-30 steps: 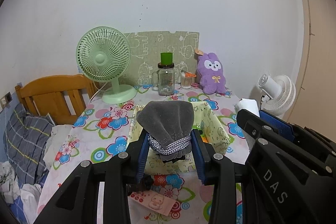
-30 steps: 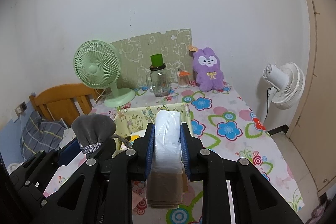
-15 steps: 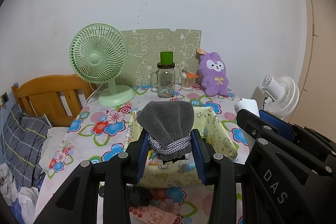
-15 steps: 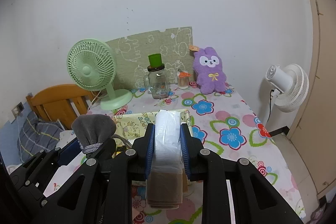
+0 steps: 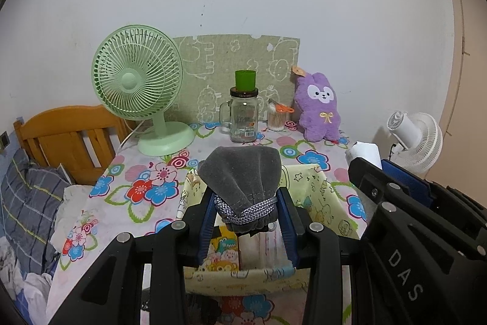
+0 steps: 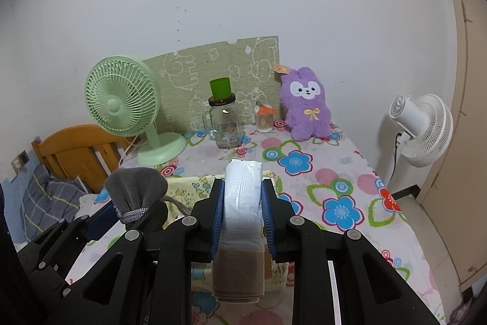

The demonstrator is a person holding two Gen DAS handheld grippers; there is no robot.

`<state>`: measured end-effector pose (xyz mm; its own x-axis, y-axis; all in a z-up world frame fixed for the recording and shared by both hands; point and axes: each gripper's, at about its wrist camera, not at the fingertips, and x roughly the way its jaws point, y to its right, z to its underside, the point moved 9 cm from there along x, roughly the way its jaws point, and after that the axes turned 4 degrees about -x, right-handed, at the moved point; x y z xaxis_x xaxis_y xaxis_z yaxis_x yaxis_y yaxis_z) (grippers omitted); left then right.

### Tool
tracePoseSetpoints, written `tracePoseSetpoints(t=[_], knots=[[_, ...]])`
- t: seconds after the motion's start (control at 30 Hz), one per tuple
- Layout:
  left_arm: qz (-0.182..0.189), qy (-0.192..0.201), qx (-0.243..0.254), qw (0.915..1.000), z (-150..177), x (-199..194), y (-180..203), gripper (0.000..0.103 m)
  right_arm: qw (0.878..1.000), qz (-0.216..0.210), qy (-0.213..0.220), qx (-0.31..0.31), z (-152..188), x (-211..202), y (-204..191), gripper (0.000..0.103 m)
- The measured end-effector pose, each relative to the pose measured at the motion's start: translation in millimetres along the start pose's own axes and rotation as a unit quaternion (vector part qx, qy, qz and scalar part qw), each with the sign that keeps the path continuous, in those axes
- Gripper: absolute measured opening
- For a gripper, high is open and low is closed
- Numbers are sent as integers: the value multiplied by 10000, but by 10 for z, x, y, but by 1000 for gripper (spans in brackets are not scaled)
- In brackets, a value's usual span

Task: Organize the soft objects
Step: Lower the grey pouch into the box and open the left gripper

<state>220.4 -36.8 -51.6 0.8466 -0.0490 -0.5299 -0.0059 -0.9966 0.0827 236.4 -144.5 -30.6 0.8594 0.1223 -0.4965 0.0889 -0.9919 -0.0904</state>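
Left wrist: grey pouch (image 5: 242, 178) clamped between fingers (image 5: 207, 218).

Matt velvety grey pouch (image 5: 242, 172), glossy plastic-wrapped pack (image 6: 243, 194), seemingly cloth bin (image 5: 322, 203).

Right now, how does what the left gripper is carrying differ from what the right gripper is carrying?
The left gripper pinches a grey velvet pouch at its corded neck; the right gripper clamps a clear-wrapped tissue pack by its flat sides. The pouch is dark, rounded and bulges above the jaws; the pack is white, blocky and hangs below them. Both are soft, gripped firmly and held above the yellow fabric bin.
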Motion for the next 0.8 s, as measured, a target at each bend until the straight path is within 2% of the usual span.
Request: tracePoseSetpoints(t=[0.53, 0.6, 0.63, 0.67, 0.73, 0.8], knots=[[-4, -244, -32, 9997, 12, 436, -14, 42, 9997, 40, -229, 13, 15, 411, 34, 27], [-40, -313, -13, 9995, 47, 479, -35, 50, 9996, 38, -283, -8, 47, 457, 19, 27], [-52, -346, -7, 9994, 63, 498, -48, 60, 9995, 33, -307, -18, 57, 478, 6, 27], [-59, -378, 4, 9993, 82, 512, -64, 65, 9994, 27, -331, -27, 70, 499, -6, 27], [-102, -432, 52, 9990, 107, 522, -96, 66, 9993, 2, -374, -38, 105, 538, -31, 27], [-170, -457, 108, 9988, 132, 517, -139, 72, 9992, -46, -403, -20, 139, 586, -58, 27]])
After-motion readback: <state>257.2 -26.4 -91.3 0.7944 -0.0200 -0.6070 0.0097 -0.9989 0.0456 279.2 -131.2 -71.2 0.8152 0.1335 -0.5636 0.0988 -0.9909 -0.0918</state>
